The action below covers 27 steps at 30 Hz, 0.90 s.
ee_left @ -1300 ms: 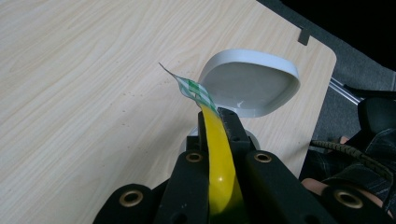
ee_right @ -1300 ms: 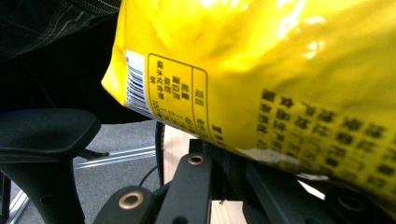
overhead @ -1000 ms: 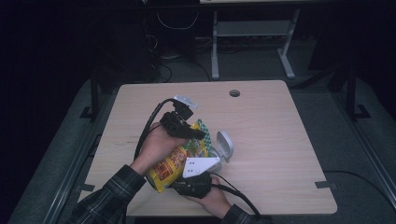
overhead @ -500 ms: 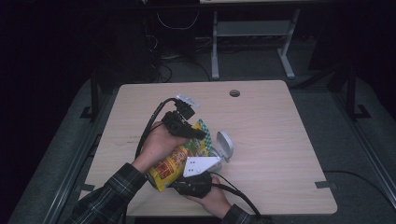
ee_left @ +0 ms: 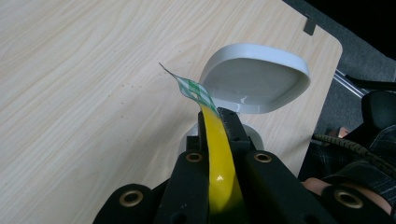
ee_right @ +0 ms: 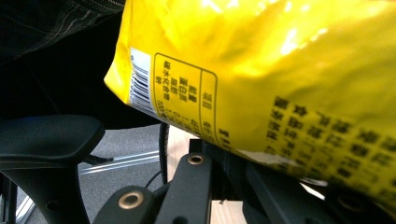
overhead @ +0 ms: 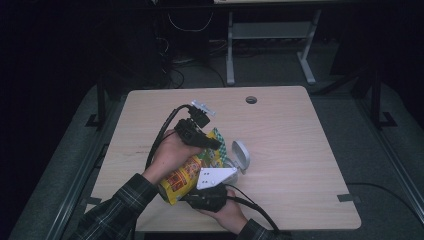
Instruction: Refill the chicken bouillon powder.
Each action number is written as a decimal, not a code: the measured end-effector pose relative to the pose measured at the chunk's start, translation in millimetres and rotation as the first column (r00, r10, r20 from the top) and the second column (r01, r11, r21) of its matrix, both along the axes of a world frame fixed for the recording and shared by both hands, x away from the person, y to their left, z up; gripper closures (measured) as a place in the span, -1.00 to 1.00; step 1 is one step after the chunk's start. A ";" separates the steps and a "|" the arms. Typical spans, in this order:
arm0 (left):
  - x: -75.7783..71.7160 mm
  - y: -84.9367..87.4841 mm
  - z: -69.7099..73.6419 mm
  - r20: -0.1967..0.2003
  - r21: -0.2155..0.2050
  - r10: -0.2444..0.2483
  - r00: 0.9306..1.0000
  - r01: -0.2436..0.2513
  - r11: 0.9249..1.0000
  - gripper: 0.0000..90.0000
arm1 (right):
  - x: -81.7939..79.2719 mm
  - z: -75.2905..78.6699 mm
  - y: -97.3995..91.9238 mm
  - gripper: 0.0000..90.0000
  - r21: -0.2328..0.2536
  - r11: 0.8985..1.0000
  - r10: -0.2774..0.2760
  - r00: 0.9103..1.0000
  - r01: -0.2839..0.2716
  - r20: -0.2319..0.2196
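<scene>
Bag held between both tongs, step looks like tearing or opening. Left gripper (ee_left: 217, 140) clamped tight on top seal of yellow snack bag (overhead: 192, 167), green-checked corner sticking out past its tips. Right gripper (overhead: 210, 197) shut on lower end, bag body bulging just above its jaws. White lidded container (ee_left: 254, 79) open just beyond left tips. Next move, likely: pull tongs apart, seal must give without spilling. Bag glossy, crinkly, puffed.
</scene>
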<state>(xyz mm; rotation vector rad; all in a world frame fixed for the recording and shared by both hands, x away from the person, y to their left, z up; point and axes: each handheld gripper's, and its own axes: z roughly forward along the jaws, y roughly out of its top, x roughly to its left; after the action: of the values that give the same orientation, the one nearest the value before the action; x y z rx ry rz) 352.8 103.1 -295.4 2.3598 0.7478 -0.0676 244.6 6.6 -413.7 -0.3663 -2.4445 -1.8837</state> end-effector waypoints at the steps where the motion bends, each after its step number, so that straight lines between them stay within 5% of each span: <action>1: 0.1 -0.1 -0.2 -0.001 0.001 0.001 1.000 -0.001 1.000 1.00 | 0.0 -0.1 0.1 1.00 0.001 1.000 0.000 1.000 0.000 0.000; 27: 2.3 -7.4 1.2 -0.012 0.037 0.003 1.000 -0.003 0.999 1.00 | 0.2 1.5 -1.5 1.00 0.019 1.000 0.001 1.000 0.000 -0.017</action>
<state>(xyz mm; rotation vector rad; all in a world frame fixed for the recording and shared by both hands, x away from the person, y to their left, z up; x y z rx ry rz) 355.0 95.6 -294.2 2.3948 0.7642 -0.0672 244.8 5.2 -412.2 -0.3797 -2.4139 -1.8941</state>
